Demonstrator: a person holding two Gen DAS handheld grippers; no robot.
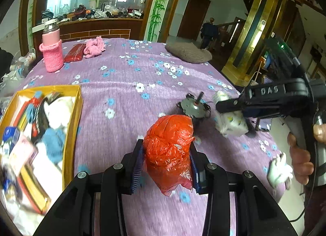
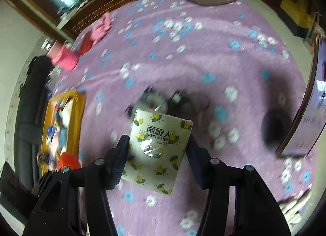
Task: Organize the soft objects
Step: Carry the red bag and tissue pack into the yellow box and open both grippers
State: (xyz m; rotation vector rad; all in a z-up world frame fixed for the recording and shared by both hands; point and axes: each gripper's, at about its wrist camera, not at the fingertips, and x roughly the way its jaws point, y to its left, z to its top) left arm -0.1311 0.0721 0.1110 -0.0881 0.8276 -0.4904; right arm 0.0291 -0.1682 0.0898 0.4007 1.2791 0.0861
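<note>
My left gripper (image 1: 166, 154) is shut on a crumpled red plastic bag (image 1: 169, 144) and holds it above the purple flowered bedspread (image 1: 126, 73). My right gripper (image 2: 158, 150) is shut on a white tissue pack with a lemon print (image 2: 159, 150); it also shows in the left wrist view (image 1: 232, 122), held at the right. A yellow box (image 1: 75, 101) with several packets and soft items lies at the left; it also shows in the right wrist view (image 2: 78, 111). A pink cloth (image 1: 94, 47) lies at the far side.
A small metal motor (image 1: 193, 107) lies on the bedspread between the two grippers. A pink knitted bottle (image 1: 52, 52) and a red packet (image 1: 75, 52) stand at the far left. A grey cushion (image 1: 188, 52) is at the far edge. A white soft toy (image 1: 279, 169) lies right.
</note>
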